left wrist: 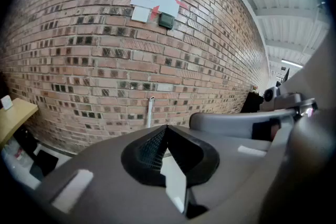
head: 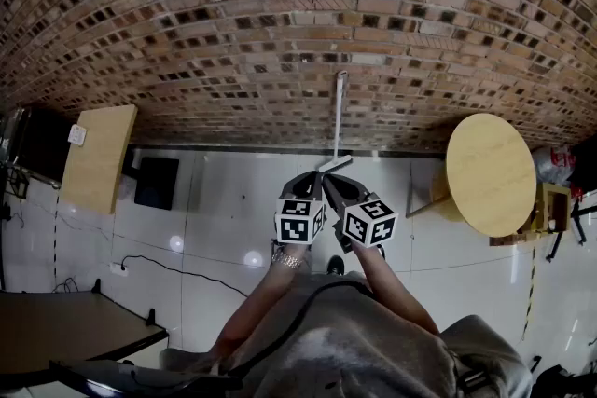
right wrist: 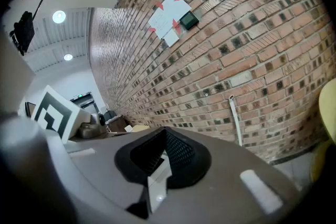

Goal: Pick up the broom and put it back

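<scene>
**Approach stage.** The broom (head: 337, 118) is seen standing upright against the brick wall (head: 215, 33), its white handle touching the bricks and its lower end met by the tiled floor (head: 233, 200); the head is hidden behind the grippers. The left gripper (head: 306, 188) and the right gripper (head: 343, 193) are held side by side just below the handle's foot. In the left gripper view the jaws of the left gripper (left wrist: 167, 131) are pressed together on nothing, with the handle (left wrist: 150, 112) beyond them. In the right gripper view the jaws of the right gripper (right wrist: 164, 134) are likewise drawn together and empty, with the handle (right wrist: 234, 120) off to the right. The broom is judged not yet grasped. For the next move, one pair of jaws must be spread, brought around the handle and closed on it. A round table (head: 490, 174) is set well to the right.
</scene>
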`<action>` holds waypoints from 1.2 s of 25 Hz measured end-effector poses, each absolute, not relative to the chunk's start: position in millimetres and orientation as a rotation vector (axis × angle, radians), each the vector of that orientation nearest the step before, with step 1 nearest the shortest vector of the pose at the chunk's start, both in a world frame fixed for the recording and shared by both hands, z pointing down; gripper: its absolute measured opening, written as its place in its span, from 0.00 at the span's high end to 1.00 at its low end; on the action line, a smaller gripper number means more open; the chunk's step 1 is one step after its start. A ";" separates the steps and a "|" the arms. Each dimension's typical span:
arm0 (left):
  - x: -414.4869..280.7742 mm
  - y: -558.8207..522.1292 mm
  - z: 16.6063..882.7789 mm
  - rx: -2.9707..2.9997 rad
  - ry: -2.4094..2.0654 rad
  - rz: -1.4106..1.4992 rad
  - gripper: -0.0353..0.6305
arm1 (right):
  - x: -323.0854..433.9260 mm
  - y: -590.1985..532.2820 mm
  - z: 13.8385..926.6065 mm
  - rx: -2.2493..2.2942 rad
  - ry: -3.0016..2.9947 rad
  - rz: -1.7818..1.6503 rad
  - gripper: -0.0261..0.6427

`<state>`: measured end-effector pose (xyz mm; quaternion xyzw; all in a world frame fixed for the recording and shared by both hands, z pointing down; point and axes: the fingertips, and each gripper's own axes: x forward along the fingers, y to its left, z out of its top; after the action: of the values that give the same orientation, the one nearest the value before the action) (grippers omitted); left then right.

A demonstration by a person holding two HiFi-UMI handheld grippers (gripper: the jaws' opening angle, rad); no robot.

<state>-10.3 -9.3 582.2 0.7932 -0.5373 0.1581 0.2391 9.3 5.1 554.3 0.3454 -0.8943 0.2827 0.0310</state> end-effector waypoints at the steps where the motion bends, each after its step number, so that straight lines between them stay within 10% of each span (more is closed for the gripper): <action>1: -10.9 -21.4 584.6 2.189 -1.465 0.445 0.95 | 8.2 -10.4 557.7 1.083 -2.741 0.856 0.96; 12: -37.3 -191.6 546.0 2.431 -1.396 0.493 0.95 | -14.9 -200.1 604.5 1.257 -2.539 0.765 0.95; 21: -41.0 -245.3 554.1 2.405 -1.363 0.555 0.95 | 34.2 -354.6 706.5 1.386 -2.217 0.816 0.67; 30: -73.2 -255.6 557.9 2.295 -1.500 0.597 0.95 | 20.6 -429.5 782.6 1.307 -2.034 0.859 0.67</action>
<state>-73.2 -255.6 557.9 0.8065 -0.5269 0.2099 0.1670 20.6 -429.5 782.6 0.4884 -0.7602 0.3209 0.2841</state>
